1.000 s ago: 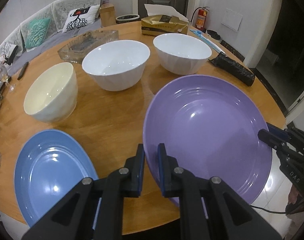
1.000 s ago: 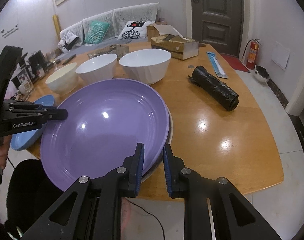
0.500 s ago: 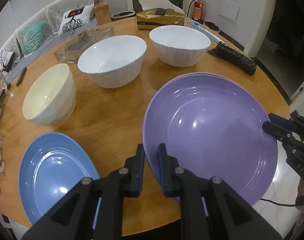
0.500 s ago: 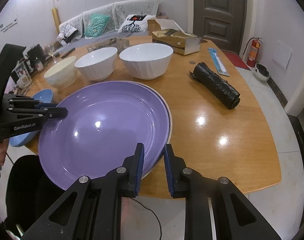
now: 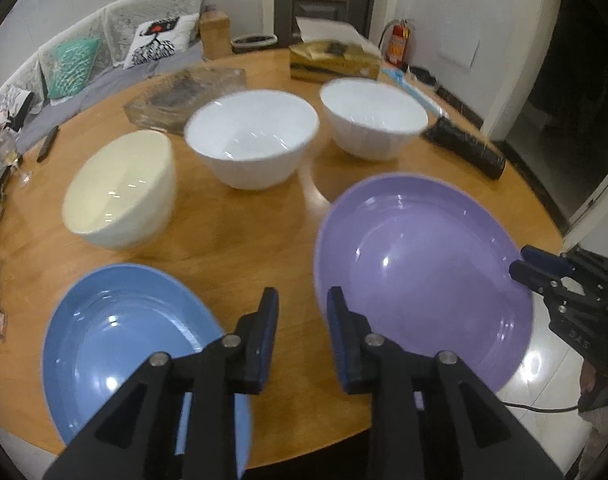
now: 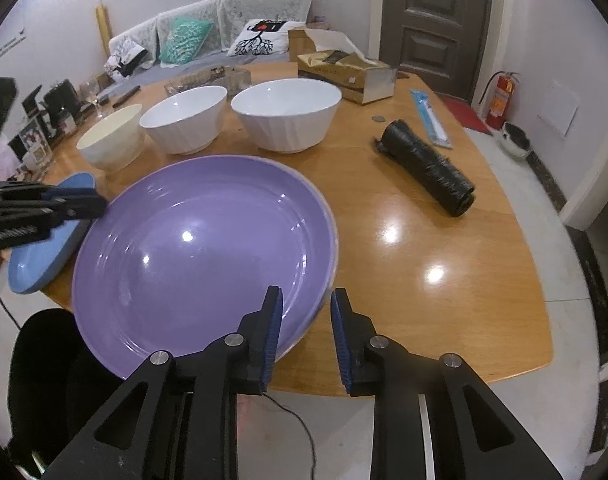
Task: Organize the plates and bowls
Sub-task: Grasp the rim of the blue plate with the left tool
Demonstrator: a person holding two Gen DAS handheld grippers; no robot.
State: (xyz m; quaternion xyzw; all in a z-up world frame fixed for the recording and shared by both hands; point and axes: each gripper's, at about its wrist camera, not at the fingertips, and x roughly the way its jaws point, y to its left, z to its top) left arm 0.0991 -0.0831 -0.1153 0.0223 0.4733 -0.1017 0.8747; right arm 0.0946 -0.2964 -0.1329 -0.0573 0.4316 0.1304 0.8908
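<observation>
Two grippers over a round wooden table [image 5: 232, 236], both with jaws apart and clamped on nothing; left gripper [image 5: 302, 320] poised over the near edge, right gripper [image 6: 306, 320] astride the near rim of the purple plate [image 6: 200, 248] without closing on it. Two plates counted for certain: the purple one just ahead and right of the left gripper, the blue plate [image 5: 120, 340] just ahead and to its left, partly hidden behind that gripper's arm; pale rim showing under the purple plate's far edge, possibly a third plate, hard to tell. Three bowls in a row beyond the plates: cream bowl [image 5: 122, 196] at left, white bowl [image 5: 252, 140] in the middle, second white bowl [image 5: 374, 118] at right. Farther off, one gold tissue box [image 6: 346, 74], one black roll [image 6: 426, 168], one glass tray [image 5: 186, 94], blurred.
</observation>
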